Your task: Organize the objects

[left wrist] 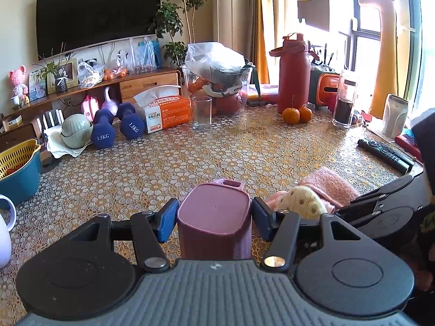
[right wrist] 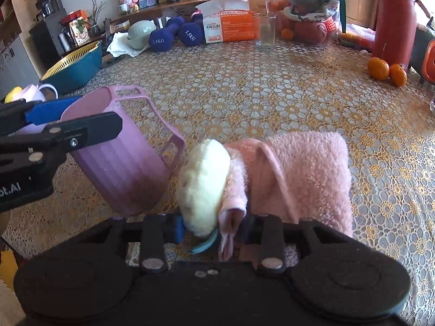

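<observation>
Purple plastic, a handled cup [left wrist: 214, 217], is being clamped between the blue pads of the left gripper [left wrist: 214, 221], tilted above the patterned tablecloth [right wrist: 272, 95]; just beside it, a pink fleece towel [right wrist: 293, 174] is being pinched by the right gripper [right wrist: 214, 231].

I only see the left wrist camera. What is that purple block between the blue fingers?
Observer: A purple cup; the right wrist view shows it leaning, not upright.
Operator: Any handle?
Observer: Yes, a slotted handle facing the pink towel.
Operator: And the right gripper?
Observer: Its fingers flank the towel's near end, by the yellow puff; pinched or not, I cannot tell.
</observation>
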### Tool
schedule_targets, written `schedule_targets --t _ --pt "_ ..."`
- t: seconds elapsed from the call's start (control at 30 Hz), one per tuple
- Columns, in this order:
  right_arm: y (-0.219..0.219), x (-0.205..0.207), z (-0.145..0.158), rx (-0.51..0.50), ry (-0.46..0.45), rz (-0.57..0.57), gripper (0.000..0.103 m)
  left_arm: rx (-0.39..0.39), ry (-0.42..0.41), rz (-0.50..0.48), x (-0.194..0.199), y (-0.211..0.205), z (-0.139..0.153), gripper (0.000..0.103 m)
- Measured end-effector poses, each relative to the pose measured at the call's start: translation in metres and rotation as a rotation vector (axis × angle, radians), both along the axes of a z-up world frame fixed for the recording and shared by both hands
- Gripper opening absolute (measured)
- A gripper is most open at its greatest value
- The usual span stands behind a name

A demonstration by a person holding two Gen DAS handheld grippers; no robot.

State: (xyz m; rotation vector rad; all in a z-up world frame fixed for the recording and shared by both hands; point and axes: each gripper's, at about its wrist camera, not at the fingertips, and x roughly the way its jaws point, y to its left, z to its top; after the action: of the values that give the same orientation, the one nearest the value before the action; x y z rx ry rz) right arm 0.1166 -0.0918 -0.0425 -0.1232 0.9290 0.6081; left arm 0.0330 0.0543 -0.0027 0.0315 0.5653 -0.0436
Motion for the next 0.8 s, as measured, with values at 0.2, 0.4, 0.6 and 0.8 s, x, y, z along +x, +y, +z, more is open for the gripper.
schedule_targets --t 0.2,0.4,0.6,0.8 --pt "-0.034 -0.002 0.034 0.218 -0.017 0.025 0.031 -0.069 0.021 0.015 0.000 0.012 0.011 0.058" --pt "-0.025 -0.020 0.045 0.229 -0.027 0.148 0.031 -0.111 0.008 0.076 0.005 0.031 0.027 0.058" --pt "0.001 -0.027 0.049 0.207 -0.048 0.206 0.031 -0.123 0.044 0.129 0.017 0.045 0.018 0.047" --pt "0.011 -0.022 0.046 0.186 -0.042 0.219 0.031 -0.084 0.039 0.092 0.015 0.036 0.020 0.033"
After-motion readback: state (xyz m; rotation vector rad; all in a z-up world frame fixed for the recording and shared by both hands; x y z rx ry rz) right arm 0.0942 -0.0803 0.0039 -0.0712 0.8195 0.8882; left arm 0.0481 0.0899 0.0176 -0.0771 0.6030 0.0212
